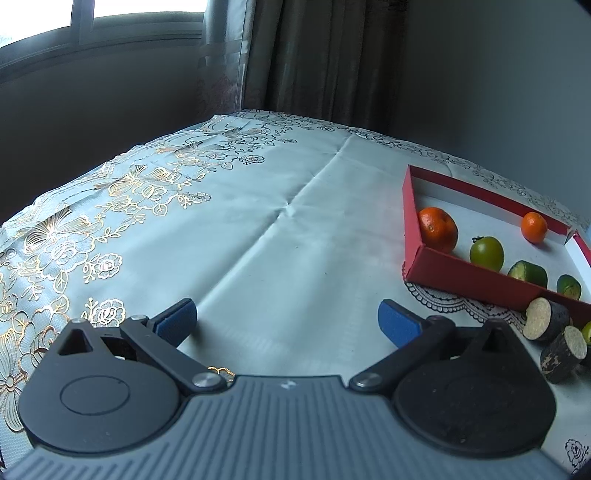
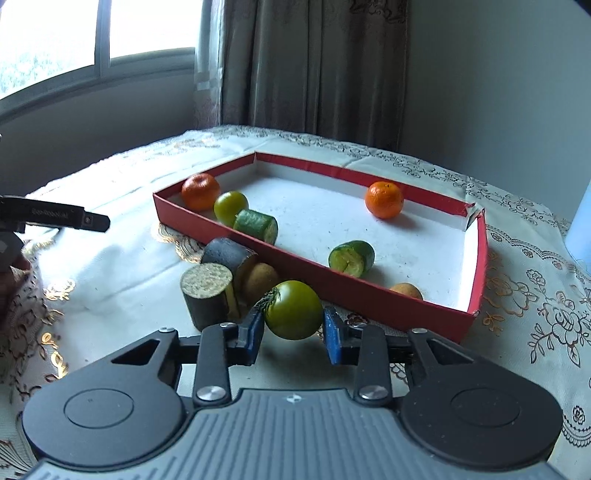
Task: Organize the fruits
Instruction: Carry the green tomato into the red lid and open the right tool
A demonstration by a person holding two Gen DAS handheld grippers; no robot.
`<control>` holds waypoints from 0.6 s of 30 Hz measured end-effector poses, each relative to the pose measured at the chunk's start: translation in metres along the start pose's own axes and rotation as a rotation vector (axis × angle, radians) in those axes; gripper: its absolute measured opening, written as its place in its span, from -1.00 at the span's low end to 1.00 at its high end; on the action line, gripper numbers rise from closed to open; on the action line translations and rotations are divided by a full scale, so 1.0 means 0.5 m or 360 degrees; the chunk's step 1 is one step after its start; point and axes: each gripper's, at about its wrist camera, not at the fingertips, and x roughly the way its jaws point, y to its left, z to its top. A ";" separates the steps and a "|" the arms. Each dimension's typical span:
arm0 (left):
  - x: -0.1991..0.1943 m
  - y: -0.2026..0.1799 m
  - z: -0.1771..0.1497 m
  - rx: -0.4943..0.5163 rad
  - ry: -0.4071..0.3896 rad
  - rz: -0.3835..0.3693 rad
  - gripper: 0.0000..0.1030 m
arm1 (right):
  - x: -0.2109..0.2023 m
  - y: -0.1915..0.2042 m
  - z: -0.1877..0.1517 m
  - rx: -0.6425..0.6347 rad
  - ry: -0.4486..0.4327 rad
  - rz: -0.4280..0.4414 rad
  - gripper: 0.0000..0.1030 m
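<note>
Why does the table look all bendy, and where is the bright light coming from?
Both wrist views use fisheye lenses, so the table and red box edges curve. Daylight comes from the window, overexposed in both views, leaving soft shadows, as under the green tomato.

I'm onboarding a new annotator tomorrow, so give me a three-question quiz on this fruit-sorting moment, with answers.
1. True or false: the right tool is closed on a green tomato that is outside the red box.
2. How many orange mandarins lie in the box? A) one B) two C) four
3. Fill in: the left tool is ____ and has nothing between its pads.

Key
1. True: both blue pads press the tomato's sides, in front of the box's near wall.
2. B: one mandarin sits in the left corner, the other mandarin near the far wall.
3. Open: only tablecloth shows between them.
</note>
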 end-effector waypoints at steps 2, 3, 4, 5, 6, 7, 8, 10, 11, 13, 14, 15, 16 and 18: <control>0.000 0.000 0.000 0.0000 0.0000 0.0000 1.00 | -0.008 0.005 -0.001 -0.0005 -0.0029 -0.0013 -0.35; 0.000 0.000 0.000 0.0000 0.0000 0.0000 1.00 | -0.011 0.007 0.000 -0.0002 -0.0043 -0.0020 -0.35; 0.000 0.000 0.000 0.0000 0.0000 0.0000 1.00 | -0.014 0.008 0.001 0.0005 -0.0059 -0.0033 -0.35; 0.000 0.000 0.000 0.0000 0.0000 0.0000 1.00 | -0.017 0.007 0.002 0.0013 -0.0073 -0.0047 -0.35; 0.000 0.000 0.000 0.0000 0.0001 0.0000 1.00 | -0.018 0.006 0.004 0.0023 -0.0082 -0.0059 -0.35; 0.000 0.000 0.000 0.0000 0.0001 0.0000 1.00 | -0.018 0.004 0.006 0.0037 -0.0084 -0.0065 -0.35; 0.001 0.000 0.000 0.0001 0.0002 0.0001 1.00 | -0.017 0.001 0.007 0.0052 -0.0084 -0.0068 -0.35; 0.000 0.000 0.000 0.0001 0.0002 0.0001 1.00 | -0.015 -0.002 0.008 0.0069 -0.0084 -0.0091 -0.35; 0.001 0.000 0.000 0.0000 0.0003 0.0001 1.00 | -0.014 -0.004 0.008 0.0081 -0.0084 -0.0095 -0.35; 0.001 -0.001 0.000 0.0003 0.0005 0.0004 1.00 | -0.014 -0.008 0.010 0.0106 -0.0089 -0.0099 -0.35; 0.002 -0.001 0.000 0.0005 0.0006 0.0005 1.00 | -0.015 -0.009 0.011 0.0113 -0.0097 -0.0109 -0.35; 0.002 -0.002 0.000 0.0006 0.0006 0.0006 1.00 | -0.016 -0.010 0.013 0.0120 -0.0102 -0.0117 -0.35; 0.002 -0.002 0.000 0.0007 0.0007 0.0006 1.00 | -0.017 -0.011 0.016 0.0130 -0.0107 -0.0124 -0.35; 0.002 -0.002 0.000 0.0010 0.0009 0.0007 1.00 | -0.019 -0.014 0.025 0.0139 -0.0118 -0.0146 -0.35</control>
